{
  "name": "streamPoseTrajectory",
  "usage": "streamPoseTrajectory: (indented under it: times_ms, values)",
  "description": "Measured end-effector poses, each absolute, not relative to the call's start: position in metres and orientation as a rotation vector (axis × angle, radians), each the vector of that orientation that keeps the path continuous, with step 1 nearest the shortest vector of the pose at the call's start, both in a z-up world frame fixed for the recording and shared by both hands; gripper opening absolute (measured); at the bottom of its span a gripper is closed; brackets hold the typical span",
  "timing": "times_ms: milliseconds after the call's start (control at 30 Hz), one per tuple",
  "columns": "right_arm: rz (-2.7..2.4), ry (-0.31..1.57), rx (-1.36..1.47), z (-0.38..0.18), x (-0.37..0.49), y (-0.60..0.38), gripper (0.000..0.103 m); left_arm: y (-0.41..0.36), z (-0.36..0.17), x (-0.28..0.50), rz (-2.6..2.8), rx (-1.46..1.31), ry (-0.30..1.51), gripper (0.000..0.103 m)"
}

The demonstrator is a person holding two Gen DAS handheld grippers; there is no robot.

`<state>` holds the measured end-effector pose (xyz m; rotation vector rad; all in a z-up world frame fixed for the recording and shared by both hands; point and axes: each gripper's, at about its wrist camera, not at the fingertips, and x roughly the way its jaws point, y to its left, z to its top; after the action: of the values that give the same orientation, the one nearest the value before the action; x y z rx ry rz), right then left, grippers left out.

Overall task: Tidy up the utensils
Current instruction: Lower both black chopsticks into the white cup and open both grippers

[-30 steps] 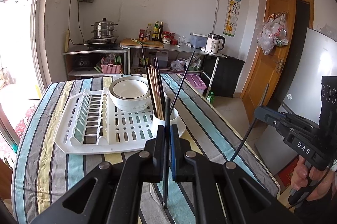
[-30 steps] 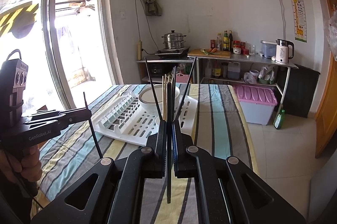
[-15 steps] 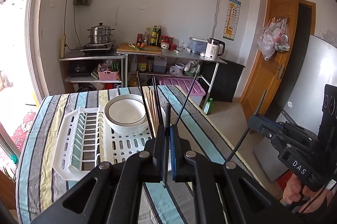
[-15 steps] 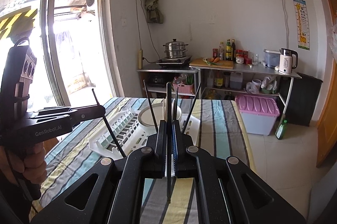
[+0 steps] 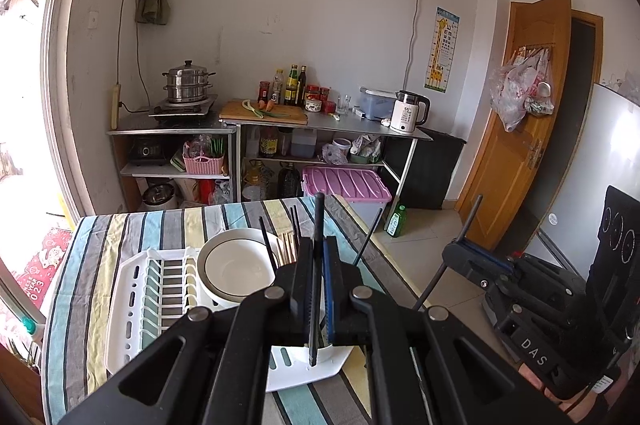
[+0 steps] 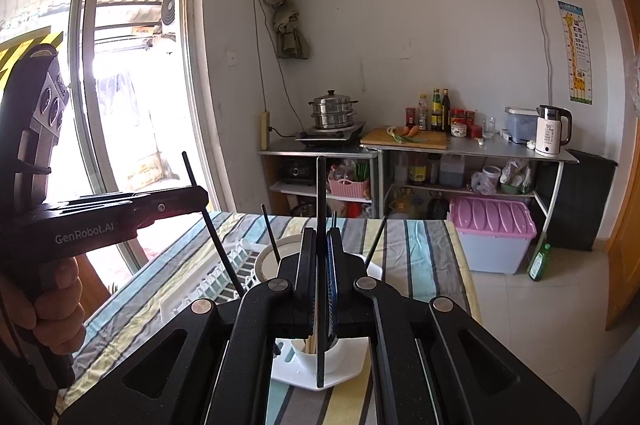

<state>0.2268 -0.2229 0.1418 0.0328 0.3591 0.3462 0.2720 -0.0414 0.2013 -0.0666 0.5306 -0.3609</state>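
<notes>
Each gripper (image 5: 318,265) (image 6: 322,257) is clamping one black chopstick (image 5: 317,277) (image 6: 321,265) upright — keeping both vertical over the white cup (image 6: 316,355) is advisable.

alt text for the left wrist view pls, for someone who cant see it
The left gripper is shut on a black chopstick, held upright above a white drying rack holding a bowl on a striped table. At right, the right gripper grips another chopstick.
</notes>
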Motion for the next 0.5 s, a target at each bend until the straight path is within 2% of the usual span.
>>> streamPoseTrajectory:
  times_ms: [500]
  values:
    - [0.356,0.361,0.063,0.137,0.271,-0.216,0.005,-0.048,0.183,0.312,-0.366,-0.072,0.561,0.005]
